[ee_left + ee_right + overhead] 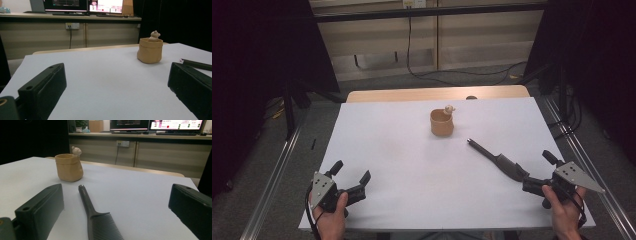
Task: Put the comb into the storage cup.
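Standing at upper centre, tan cup (442,123) with small figure (449,109) on its rim; comb (498,160) lower right, handle toward upper left, teeth between gaping right gripper (548,179); left gripper (350,172) gaping, empty.

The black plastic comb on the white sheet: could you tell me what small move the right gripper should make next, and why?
Probably ease the right gripper forward around the black plastic comb: its jaws stand open, the comb's toothed end lies between them untouched, and its handle points toward the tan cup.
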Demonstrator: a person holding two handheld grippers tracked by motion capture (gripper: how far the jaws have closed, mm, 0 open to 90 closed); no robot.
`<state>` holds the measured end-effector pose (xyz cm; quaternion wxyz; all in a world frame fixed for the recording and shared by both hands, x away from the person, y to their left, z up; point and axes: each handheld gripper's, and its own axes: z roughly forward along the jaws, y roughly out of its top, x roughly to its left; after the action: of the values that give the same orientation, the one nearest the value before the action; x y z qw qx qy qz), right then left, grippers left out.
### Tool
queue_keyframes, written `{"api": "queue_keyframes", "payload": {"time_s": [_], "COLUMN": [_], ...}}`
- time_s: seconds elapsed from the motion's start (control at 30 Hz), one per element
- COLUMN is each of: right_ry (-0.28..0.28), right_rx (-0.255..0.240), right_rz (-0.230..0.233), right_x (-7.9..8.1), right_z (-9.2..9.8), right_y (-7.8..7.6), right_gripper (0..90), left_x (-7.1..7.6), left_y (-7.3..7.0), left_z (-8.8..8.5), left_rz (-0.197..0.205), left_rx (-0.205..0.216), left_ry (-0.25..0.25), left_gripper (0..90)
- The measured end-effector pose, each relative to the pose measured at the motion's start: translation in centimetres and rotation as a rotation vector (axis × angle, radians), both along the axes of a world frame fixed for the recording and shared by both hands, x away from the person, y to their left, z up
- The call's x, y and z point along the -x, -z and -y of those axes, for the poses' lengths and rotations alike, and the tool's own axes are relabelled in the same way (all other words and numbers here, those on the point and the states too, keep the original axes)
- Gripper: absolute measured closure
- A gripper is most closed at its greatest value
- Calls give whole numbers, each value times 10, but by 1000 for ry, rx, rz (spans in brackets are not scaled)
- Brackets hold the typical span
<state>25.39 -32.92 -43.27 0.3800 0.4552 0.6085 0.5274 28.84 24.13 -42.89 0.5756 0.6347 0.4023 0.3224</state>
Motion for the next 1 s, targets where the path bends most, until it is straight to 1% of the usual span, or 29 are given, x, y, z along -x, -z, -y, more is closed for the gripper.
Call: {"api": "queue_keyframes", "payload": {"time_s": [0.03, 0.1, 0.2, 0.3, 0.4, 0.47, 0.57, 0.6, 0.67, 0.73, 0.77, 0.83, 0.93, 1.0], "right_ry": [0, 1, -7, -17, -21, -26, -46, -46, -46, -40, -38, -24, 1, -11], "right_rx": [0, -2, 6, -2, -3, -7, -9, -8, -2, 3, 6, 5, -3, -3], "right_rz": [0, -3, -4, -8, -8, -6, -17, -19, -19, -24, -24, -28, -37, -31], "right_x": [0, 0, -1, 0, -1, -2, -5, -6, -8, -10, -11, -13, -16, -19], "right_z": [0, 0, 0, 0, 0, -1, -5, -7, -10, -13, -14, -17, -21, -22], "right_y": [0, 0, 1, 1, 1, 1, 1, 1, 1, 0, 0, 0, -1, -2], "right_gripper": [0, 0, 0, 0, 0, 0, 0, 0, 0, 0, 0, 0, 0, 0], "left_x": [0, 0, -1, -1, -1, 0, 1, 1, 1, 1, 1, 1, 1, 0], "left_y": [0, 0, 0, 0, 0, 1, 2, 2, 1, 2, 2, 2, 2, 2], "left_z": [0, 0, 1, 2, 2, 1, 1, 1, 1, 1, 2, 3, 4, 3], "left_rz": [0, -4, -4, -12, -14, -15, -14, -14, -10, -13, -12, -4, -6, -3], "left_rx": [-8, -3, -10, -11, -12, -11, -24, -21, -16, -22, -16, -4, -3, -8], "left_ry": [0, 1, -5, 3, -1, -6, -5, -1, 2, 7, 8, 15, 14, 9], "left_gripper": [20, 20, 20, 20, 20, 20, 20, 20, 20, 20, 20, 20, 20, 20]}}
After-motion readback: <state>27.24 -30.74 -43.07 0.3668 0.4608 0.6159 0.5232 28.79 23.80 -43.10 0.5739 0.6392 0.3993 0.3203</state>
